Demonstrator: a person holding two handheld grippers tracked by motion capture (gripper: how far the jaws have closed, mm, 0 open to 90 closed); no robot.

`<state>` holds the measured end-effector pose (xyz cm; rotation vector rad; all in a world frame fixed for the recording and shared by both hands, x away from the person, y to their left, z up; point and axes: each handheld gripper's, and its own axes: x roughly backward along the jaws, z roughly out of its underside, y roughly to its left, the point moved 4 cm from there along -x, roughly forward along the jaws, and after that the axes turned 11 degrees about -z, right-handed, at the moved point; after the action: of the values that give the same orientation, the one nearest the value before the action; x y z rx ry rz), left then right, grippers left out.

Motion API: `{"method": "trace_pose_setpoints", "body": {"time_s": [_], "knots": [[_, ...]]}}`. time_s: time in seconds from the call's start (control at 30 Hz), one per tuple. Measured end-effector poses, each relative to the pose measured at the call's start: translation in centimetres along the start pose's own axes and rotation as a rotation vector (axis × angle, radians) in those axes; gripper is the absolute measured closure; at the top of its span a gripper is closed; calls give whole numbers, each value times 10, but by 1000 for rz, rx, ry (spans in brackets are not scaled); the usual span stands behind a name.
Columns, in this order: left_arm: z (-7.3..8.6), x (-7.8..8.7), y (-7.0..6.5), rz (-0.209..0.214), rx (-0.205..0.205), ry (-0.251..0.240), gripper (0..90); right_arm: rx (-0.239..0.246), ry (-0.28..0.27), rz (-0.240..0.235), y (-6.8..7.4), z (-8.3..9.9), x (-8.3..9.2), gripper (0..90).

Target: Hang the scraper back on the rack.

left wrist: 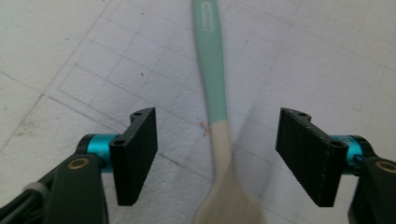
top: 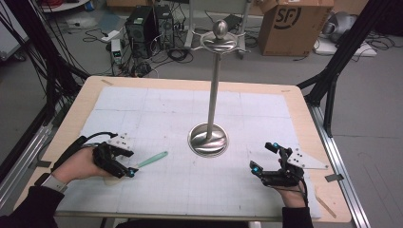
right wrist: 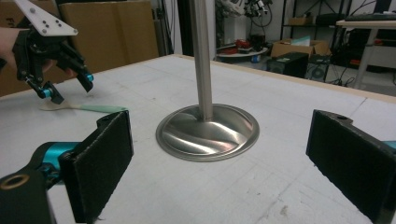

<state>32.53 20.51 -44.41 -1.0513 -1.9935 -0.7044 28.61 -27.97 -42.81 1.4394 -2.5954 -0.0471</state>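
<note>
A spoon (top: 153, 158) with a mint-green handle and a pale bowl lies on the white gridded mat (top: 157, 109) at the front left. My left gripper (top: 129, 163) hangs just above the spoon's bowl end and points down. In the left gripper view the spoon (left wrist: 210, 70) runs up the middle of the gap, and the left gripper (left wrist: 219, 158) stands open with both pads clear of it. At the front right my right gripper (top: 264, 156) rests open with nothing between its jaws. It faces a steel stand (right wrist: 208, 133).
The steel stand's round base (top: 207, 139) sits mid-table, its pole (top: 215, 85) rising to a winged, knobbed top. In the right gripper view the left gripper (right wrist: 65, 88) hovers over the spoon (right wrist: 100, 108). Behind the table are a cardboard box (top: 294, 23), computer towers (top: 142, 23) and cables.
</note>
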Motion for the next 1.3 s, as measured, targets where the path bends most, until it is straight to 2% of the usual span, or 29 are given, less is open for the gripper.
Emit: {"method": "trace_pose_setpoints", "body": {"time_s": [0.03,0.07,0.17,0.3,0.33,0.43,0.6,0.77,0.9,1.0,1.07,1.13,1.3], "knots": [[1,-1,0,-5,-2,9,341,0,-3,3,0,0,0,63],[1,-1,0,-7,-21,22,361,0,0,3,-1,0,0,64],[2,-3,-1,-3,-17,48,413,2,2,0,-1,1,0,64],[1,-6,2,-35,1,143,495,1,5,3,0,1,-1,64],[0,-6,1,-27,-1,162,515,2,5,6,0,1,-1,64],[-5,-8,-1,-13,-27,190,547,2,2,14,0,0,0,64],[-9,-11,-3,-28,-55,245,620,2,-4,15,-1,0,1,64],[-12,-12,-3,-24,-44,257,692,-3,-10,18,-1,0,0,64],[-14,-14,-5,-24,-35,274,785,-1,-12,23,-1,-1,1,64],[-14,-14,-2,-8,-10,286,794,-2,-9,19,-1,0,0,64],[-14,-14,-1,2,-14,289,798,-4,-11,18,-1,0,0,64],[-14,-14,-2,-7,-11,286,800,-6,-12,17,-1,0,0,64],[-14,-12,-4,-29,-35,285,802,-6,-8,17,-1,0,0,64]]}}
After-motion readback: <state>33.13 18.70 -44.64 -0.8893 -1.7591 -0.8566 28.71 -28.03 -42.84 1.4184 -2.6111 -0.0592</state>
